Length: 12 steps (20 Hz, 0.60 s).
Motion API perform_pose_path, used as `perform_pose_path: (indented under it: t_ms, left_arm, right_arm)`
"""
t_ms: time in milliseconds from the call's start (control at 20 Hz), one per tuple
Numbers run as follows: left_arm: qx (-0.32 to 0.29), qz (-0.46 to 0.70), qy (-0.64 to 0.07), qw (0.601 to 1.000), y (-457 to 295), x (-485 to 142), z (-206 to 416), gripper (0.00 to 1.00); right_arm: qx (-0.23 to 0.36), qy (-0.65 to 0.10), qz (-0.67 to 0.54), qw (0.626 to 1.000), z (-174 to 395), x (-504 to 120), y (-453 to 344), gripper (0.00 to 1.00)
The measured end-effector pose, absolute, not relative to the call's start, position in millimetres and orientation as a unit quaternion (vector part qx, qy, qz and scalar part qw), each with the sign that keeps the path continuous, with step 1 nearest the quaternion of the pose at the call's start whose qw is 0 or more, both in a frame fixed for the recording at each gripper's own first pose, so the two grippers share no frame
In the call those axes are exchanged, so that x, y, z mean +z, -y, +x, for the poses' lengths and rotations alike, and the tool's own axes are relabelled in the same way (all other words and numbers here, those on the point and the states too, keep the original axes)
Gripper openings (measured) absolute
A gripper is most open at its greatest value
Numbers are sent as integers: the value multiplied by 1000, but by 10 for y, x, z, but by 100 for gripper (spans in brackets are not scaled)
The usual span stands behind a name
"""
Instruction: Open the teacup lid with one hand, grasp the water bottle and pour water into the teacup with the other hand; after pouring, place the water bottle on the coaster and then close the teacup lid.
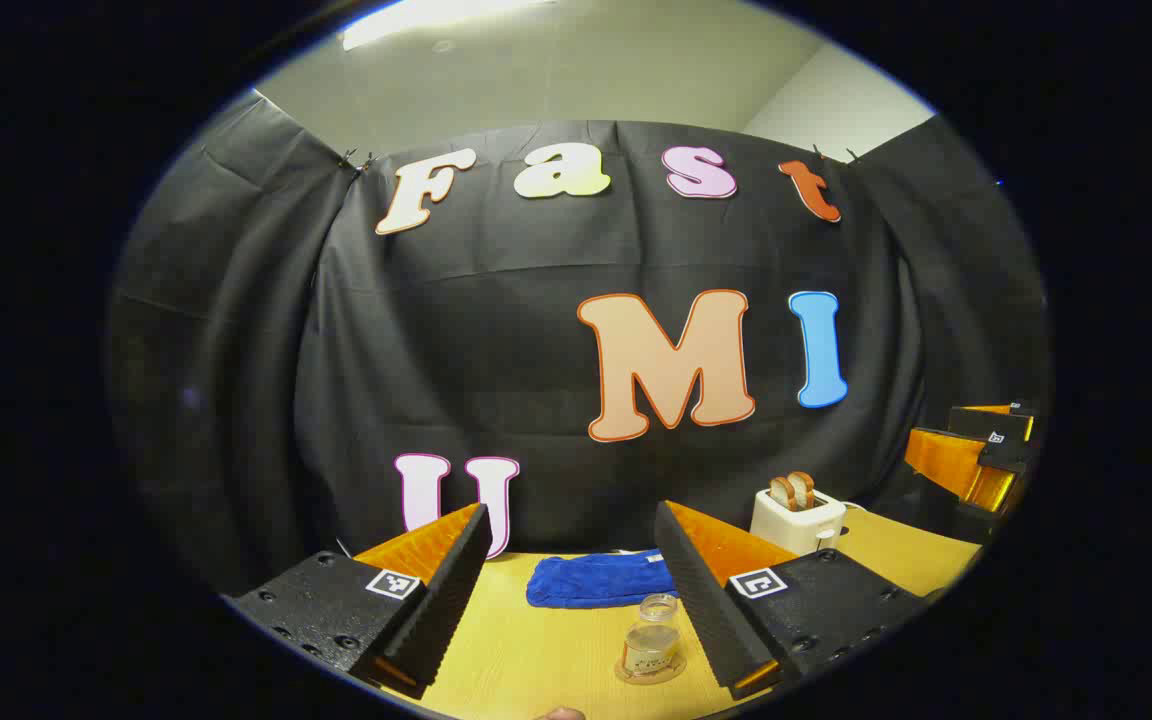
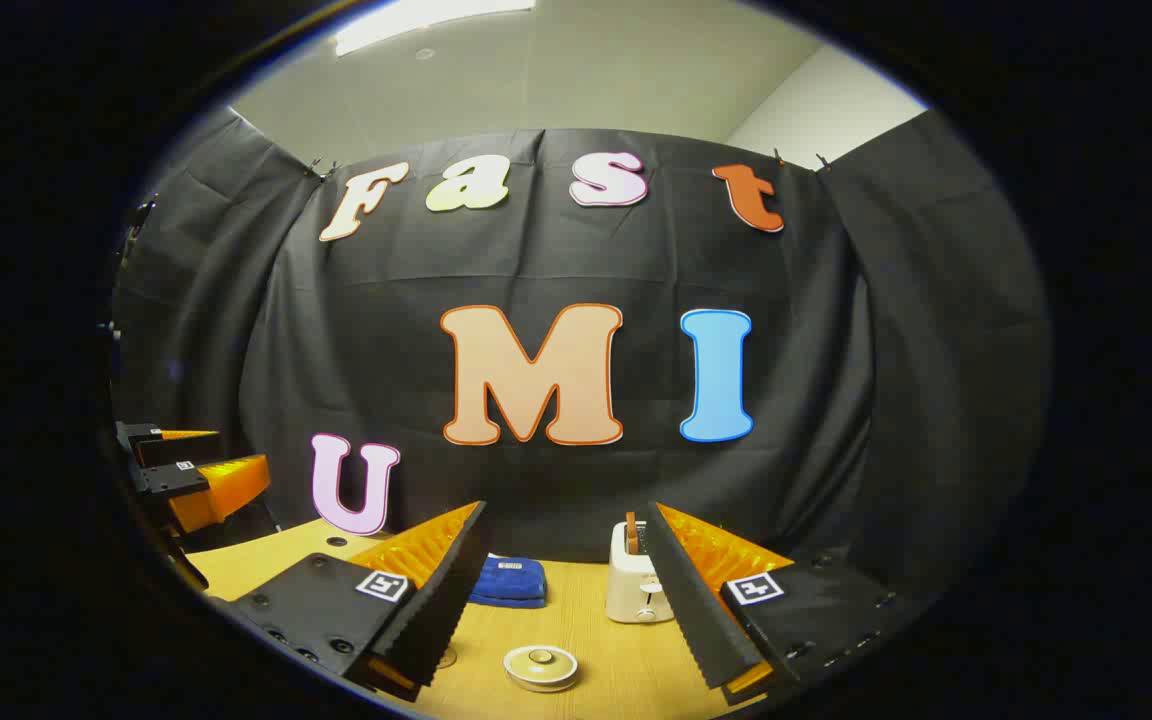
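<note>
Left gripper (image 1: 571,600): jaws spread wide, nothing between them, held above the table (image 1: 506,650). Nearest item in the left gripper view is the water bottle (image 1: 652,640) — a small clear bottle, upright, standing on a round coaster (image 1: 648,672) just inside the right-hand finger and low in the gap. Its long axis is vertical. Beyond it lies a folded blue cloth (image 1: 598,578), and further right a white toaster (image 1: 797,518) with bread slices in its slots. The right gripper (image 1: 976,455) shows at the far right edge of this view, raised.

Right gripper (image 2: 566,600): jaws likewise spread wide and holding nothing. Directly below and ahead of the gap sits the teacup lid (image 2: 540,665), round with a small knob, in place on the teacup (the cup body is largely hidden beneath it). The lid lies close to centre between the fingers — slightly toward the left one. Behind it stand the blue cloth (image 2: 511,582) and the toaster (image 2: 636,585). The left gripper (image 2: 191,470) appears at the left edge.

Judgement: no step is yet done. The right gripper is the nearer to the lid, the left to the bottle; the lid needs a straight descent onto the knob.
</note>
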<state>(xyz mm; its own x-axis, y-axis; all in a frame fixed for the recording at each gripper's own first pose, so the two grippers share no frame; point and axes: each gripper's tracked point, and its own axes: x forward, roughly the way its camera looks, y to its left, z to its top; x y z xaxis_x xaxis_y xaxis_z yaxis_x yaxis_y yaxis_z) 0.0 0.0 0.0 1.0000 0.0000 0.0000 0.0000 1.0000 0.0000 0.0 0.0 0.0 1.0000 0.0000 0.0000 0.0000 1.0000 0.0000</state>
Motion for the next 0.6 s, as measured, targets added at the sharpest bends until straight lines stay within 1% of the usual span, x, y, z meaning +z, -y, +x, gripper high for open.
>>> perform_pose_path:
  t_ms: [300, 350, 400, 450, 500, 600]
  left_arm:
    - [5, -4, -3, 1000, 2, -16, 29, 95]
    - [7, -5, -2, 1000, -3, -8, 27, 95]
    - [7, -5, -2, 1000, 2, -15, 23, 96]
    - [9, -6, -2, 1000, -7, -15, 22, 95]
    - [11, -6, -4, 1000, -22, -39, 18, 96]
    - [15, -10, -7, 1000, -51, -62, 20, 96]
  right_arm:
    - [9, 4, -3, 1000, 65, 2, 9, 94]
    - [12, 2, -4, 1000, 70, -19, -9, 98]
    - [15, -1, -6, 1000, 81, -37, -26, 98]
    - [19, -3, -8, 1000, 89, -64, -53, 100]
    - [23, -5, -10, 1000, 106, -83, -81, 98]
    - [36, -9, -14, 999, 132, -126, -160, 98]
